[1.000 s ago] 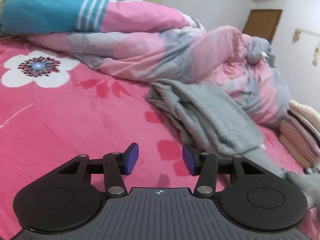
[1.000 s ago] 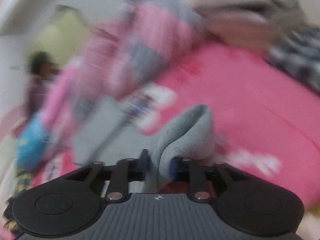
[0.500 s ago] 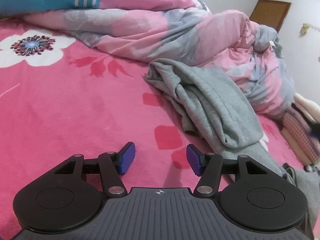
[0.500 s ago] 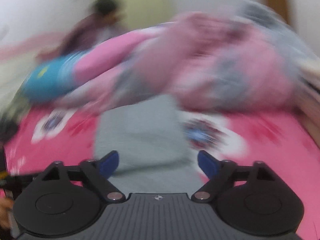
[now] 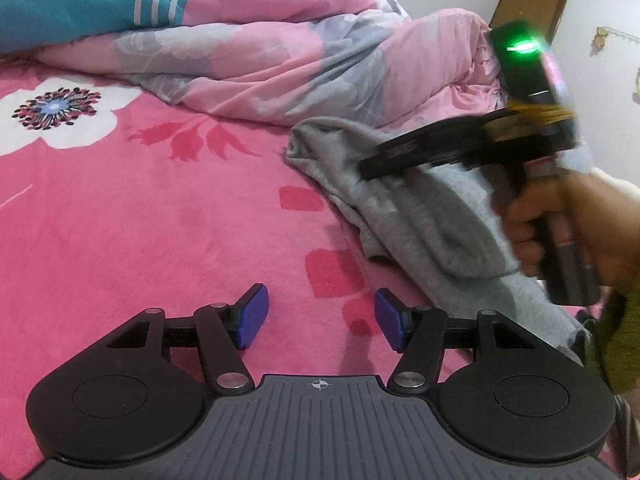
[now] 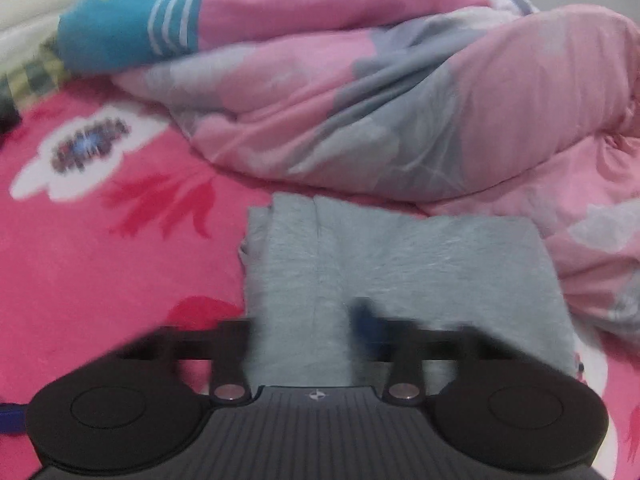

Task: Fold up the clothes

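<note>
Grey cloth, a piece of clothing (image 5: 424, 208), is seen lying on a pink flowered bedspread (image 5: 120, 220), its far edge just beside a rumpled pink and grey quilt (image 5: 304, 64). In the right wrist view the clothing (image 6: 400, 264) appears folded over into a rough rectangle, flattened on top, with looser layers bunched at its left edge.

The left gripper (image 5: 320, 318) is held low over bare bedspread, to the left of the clothing and apart from it; its blue pads (image 5: 250, 320) are spread wide with nothing between them.

The right gripper (image 6: 300, 332) is held over the near end of the clothing. Its fingers are smeared by motion blur, so the state of the jaws cannot be told with any confidence; a gap with grey cloth showing through it seems to be there, but whether cloth is pinched cannot be made out. In the left wrist view this gripper is seen from the side, gripped by a hand (image 5: 580, 224), with a green light (image 5: 520, 46) lit on top of it.
</note>
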The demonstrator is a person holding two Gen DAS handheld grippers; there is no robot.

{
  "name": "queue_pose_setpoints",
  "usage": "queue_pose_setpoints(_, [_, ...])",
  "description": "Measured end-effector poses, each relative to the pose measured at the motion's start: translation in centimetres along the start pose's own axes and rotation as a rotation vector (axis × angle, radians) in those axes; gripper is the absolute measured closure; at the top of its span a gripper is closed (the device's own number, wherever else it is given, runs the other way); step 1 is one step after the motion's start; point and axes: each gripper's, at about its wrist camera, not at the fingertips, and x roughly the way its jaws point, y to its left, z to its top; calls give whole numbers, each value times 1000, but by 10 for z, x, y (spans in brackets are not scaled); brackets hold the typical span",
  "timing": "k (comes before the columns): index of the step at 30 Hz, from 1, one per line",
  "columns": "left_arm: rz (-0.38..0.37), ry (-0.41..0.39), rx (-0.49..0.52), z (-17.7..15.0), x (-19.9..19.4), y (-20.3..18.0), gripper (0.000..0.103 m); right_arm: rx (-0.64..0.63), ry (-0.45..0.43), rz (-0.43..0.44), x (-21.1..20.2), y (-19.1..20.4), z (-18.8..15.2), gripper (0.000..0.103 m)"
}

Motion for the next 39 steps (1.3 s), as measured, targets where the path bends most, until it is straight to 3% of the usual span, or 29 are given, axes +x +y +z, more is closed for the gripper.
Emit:
queue_pose_setpoints(2, [0,-3,-4,0,-1,0,44,29,-36,-5,-23,-6,-2,87])
queue_pose_setpoints(8, [-3,-22,-38,1,-5,7,45,140,-134,40,-112,-36,-16,88])
queue_pose_setpoints(15, [-2,-44,-69,3,-10,12,45,164,-186,68,-242,-41,-92,88])
queue_pose_setpoints(19, [-3,-54,-69,2,-11,11,45,187,-120,83,-285,-33,-153,88])
queue_pose_setpoints(24, [-30,-48,-41,-1,-11,3,44,249,84,40,-279,-25,-233,88])
queue_pose_setpoints(27, [-38,-52,-15,-5,-13,-4,44,190,98,-11,-288,-15,-235,79])
queue_pose_setpoints(29, [-36,-59,-1,-6,-15,-7,44,125,74,-36,-298,-6,-226,57])
queue_pose_setpoints(32, [-34,-53,-13,-5,-13,-5,44,-2,-2,-60,-317,8,-202,41])
queue_pose_setpoints(35, [-30,-34,-32,-5,-10,-2,44,-112,-80,-50,-312,24,-170,37])
queue_pose_setpoints(39, [-33,-27,-36,-5,-9,-2,43,-190,-110,-60,-262,41,-133,37])
